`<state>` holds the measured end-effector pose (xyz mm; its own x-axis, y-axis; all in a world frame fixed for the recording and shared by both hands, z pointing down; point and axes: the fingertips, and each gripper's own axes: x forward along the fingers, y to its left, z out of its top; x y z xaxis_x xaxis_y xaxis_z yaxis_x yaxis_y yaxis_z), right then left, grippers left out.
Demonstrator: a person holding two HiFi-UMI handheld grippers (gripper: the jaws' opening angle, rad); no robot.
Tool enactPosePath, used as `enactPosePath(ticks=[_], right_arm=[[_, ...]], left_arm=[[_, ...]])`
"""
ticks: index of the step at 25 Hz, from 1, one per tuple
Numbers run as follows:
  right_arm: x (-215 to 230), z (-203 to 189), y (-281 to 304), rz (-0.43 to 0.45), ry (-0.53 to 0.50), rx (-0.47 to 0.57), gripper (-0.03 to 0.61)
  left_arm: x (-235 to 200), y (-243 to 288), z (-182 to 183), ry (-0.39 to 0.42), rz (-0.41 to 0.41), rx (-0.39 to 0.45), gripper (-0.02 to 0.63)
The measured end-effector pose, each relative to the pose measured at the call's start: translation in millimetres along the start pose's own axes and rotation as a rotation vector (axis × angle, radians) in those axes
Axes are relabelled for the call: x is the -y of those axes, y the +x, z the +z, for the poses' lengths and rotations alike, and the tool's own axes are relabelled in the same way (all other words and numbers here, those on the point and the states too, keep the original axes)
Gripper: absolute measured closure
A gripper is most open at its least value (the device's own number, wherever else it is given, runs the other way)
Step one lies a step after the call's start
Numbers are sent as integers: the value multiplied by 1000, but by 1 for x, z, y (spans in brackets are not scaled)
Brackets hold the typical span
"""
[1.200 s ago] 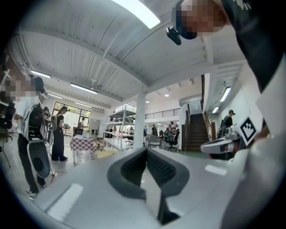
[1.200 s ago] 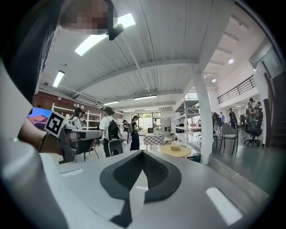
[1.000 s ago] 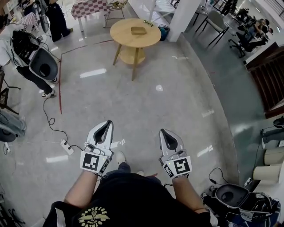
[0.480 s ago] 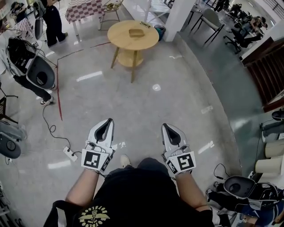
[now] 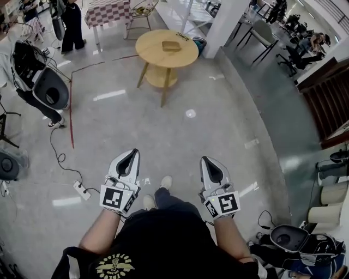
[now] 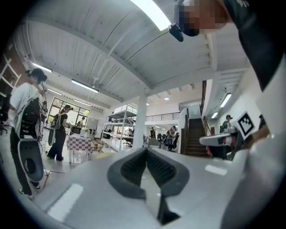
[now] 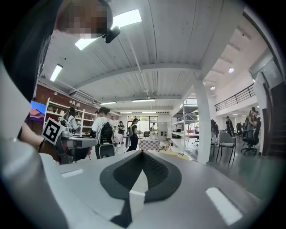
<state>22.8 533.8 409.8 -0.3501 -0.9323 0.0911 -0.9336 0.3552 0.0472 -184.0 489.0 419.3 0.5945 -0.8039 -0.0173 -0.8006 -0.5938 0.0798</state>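
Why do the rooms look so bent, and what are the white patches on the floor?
Left and right gripper views: wide-angle lenses bow the ceiling and darken the corners. Head view: the shiny floor reflects ceiling lamps as glare.

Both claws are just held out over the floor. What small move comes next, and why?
Probably a step forward toward the round table: the left gripper and right gripper are shut and empty over the floor, with the table well ahead.

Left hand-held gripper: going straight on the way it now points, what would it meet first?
Nothing nearby: the left hand-held gripper has open air ahead; farther on, roughly the round wooden table, though depth is unclear.
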Motion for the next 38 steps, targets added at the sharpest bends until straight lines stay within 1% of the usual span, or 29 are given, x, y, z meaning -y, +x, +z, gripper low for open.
enactPosePath(ticks=[4,8,12,16,22,28,34,38], right_arm=[[11,-10,10,-7,34,-17,577],[17,-12,28,5,47,-18,578],[20,-15,42,19,51,-24,577],[34,-19,48,22,55,-42,577],[52,-19,66,29,58,-48,577],[71,-24,91,47,61,-61,577],[89,-32,130,72,68,-63,577],[99,-33,142,84,71,-52,577]], left_arm=[[-3,12,-1,26,-14,-8,612],[-8,28,4,20,-17,-32,612],[-18,42,0,18,-11,-31,612],[-21,59,1,20,-5,-38,612],[-33,81,-2,9,18,-47,612],[-48,102,-8,-2,59,-55,612],[-66,131,-19,12,87,-60,612],[-67,146,-25,19,95,-66,612]])
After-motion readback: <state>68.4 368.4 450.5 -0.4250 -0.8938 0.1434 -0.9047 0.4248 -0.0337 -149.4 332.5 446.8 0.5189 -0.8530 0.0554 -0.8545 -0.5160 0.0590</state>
